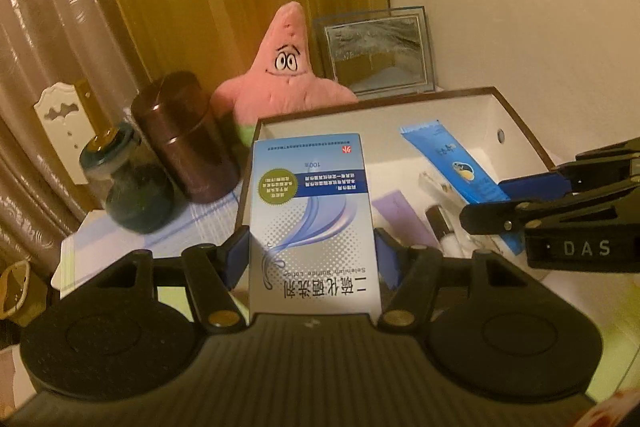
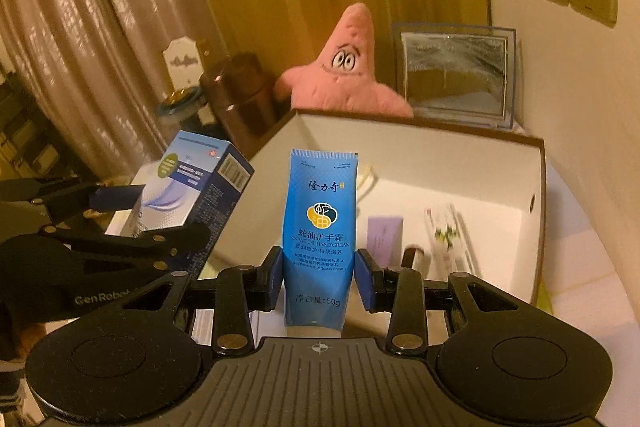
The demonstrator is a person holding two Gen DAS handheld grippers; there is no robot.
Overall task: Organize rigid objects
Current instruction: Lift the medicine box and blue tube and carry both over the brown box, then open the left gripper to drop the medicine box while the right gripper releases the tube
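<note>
left gripper [image 1: 312, 255] pinching the blue-and-white cardboard lotion box [image 1: 312, 223], held upright at the near rim of the white open storage box with brown edge [image 1: 516, 123]. right gripper [image 2: 318, 277] at three o'clock clamps the blue plastic hand cream tube [image 2: 320, 227] over that box. pink star plush toy [image 1: 284, 67] sits at twelve o'clock behind.

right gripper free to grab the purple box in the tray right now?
Probably not. The right gripper is shut on the blue hand cream tube, so it has no free grip. The purple box lies uncovered in the white tray, so the path looks open once the tube is released.
</note>
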